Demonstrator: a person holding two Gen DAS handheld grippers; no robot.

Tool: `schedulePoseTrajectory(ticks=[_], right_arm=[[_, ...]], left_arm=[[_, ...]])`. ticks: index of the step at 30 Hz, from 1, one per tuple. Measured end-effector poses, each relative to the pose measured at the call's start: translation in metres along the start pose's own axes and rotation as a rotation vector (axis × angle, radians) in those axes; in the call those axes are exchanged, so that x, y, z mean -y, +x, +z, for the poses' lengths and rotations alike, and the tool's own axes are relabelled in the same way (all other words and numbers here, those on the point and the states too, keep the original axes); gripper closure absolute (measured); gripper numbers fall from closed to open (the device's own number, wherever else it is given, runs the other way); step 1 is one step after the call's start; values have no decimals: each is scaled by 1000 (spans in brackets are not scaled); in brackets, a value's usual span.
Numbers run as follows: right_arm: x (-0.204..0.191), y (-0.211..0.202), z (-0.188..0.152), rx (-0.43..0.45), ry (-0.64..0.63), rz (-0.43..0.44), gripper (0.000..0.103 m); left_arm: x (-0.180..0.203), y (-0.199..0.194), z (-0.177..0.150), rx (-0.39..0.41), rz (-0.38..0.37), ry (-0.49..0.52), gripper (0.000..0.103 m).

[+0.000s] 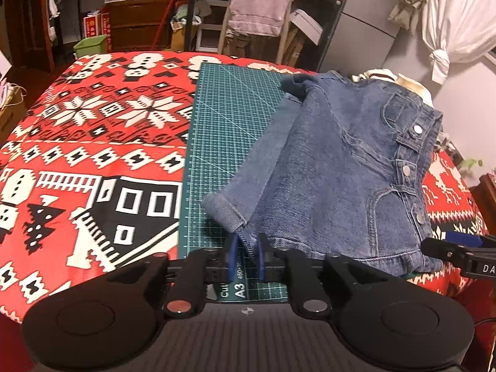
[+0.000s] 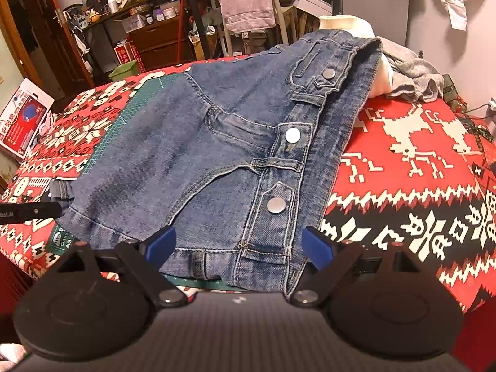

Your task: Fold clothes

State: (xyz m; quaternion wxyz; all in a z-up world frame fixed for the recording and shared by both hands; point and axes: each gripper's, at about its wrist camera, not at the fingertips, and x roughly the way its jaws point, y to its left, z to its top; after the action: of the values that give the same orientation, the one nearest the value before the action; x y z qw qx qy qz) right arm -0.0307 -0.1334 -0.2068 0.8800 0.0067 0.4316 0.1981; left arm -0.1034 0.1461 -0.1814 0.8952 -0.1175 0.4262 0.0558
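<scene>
Left claw (image 1: 246, 259) pinches the denim shorts' (image 1: 334, 167) near hem; right claw (image 2: 238, 245), open, straddles their near waistband corner.

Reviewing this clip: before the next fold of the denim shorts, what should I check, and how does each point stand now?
1. Left tongs shut on the hem of the denim shorts: ok.
2. Right tongs gripping the waistband: not ok, open, straddling the edge.
3. Shorts lying flat: not ok, far leg cuff curled.
4. Shorts on the green cutting mat: ok, partly.
5. Fold area free: not ok, waistband rests on a cream garment.
</scene>
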Motion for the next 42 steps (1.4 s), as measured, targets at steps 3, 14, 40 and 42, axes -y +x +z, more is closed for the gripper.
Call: schedulePoseTrajectory(ticks=[3,14,40,42], right_arm=[[2,0,0,1,8,1,12],[4,1,0,2,17,-2,12],[7,5,0,-9,27,-14,12],[7,5,0,-11,23,-15,12]], left_arm=[[-2,-5,2,24,15,1,69],[23,19,34,14,-63,77,41],[44,38,22,-61,-121,202,97],[40,31,16,-72,-138,180,97]])
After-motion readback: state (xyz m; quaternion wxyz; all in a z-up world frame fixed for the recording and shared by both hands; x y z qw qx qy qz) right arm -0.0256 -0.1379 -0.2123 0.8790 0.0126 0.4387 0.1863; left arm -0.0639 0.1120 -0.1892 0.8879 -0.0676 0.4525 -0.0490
